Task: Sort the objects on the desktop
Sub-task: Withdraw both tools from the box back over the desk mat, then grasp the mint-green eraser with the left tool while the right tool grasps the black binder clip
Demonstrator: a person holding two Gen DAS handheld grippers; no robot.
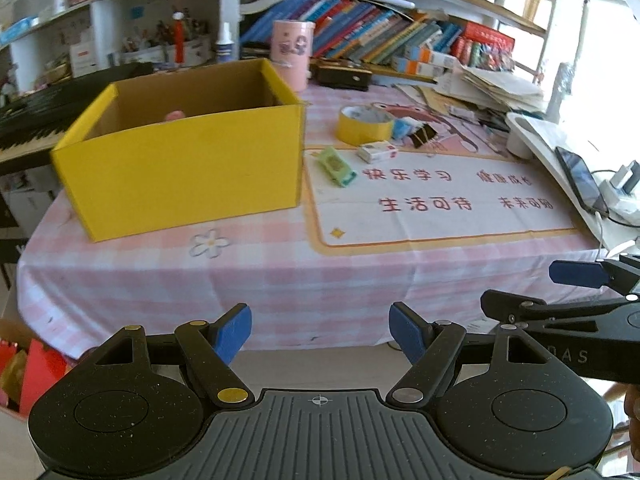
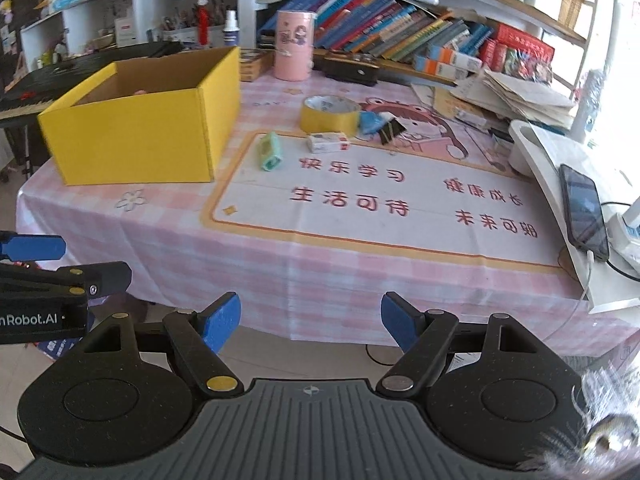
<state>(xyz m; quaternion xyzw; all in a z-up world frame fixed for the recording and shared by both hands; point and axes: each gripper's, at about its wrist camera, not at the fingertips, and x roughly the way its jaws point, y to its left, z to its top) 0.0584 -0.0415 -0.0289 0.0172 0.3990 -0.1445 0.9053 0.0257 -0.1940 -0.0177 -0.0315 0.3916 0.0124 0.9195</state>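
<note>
with both your left gripper point(image 1: 320, 334) and right gripper point(image 2: 310, 322) spread apart and empty, approach the green eraser point(image 2: 271, 152) just beside the yellow box point(image 2: 132, 128) squarely.

The table point(image 2: 320, 272) is being covered by a pink checked cloth point(image 2: 248, 264), with a printed desk mat point(image 2: 380, 208) laid over it. A yellow box point(image 2: 132, 136) is being carried at the left. On the mat, a green case point(image 2: 270, 152), an eraser point(image 2: 329, 142), a yellow tape roll point(image 2: 330, 116) and a binder clip point(image 2: 390, 130) are being supported. A pink cylinder point(image 2: 294, 46) is being carried at the rear.
</note>
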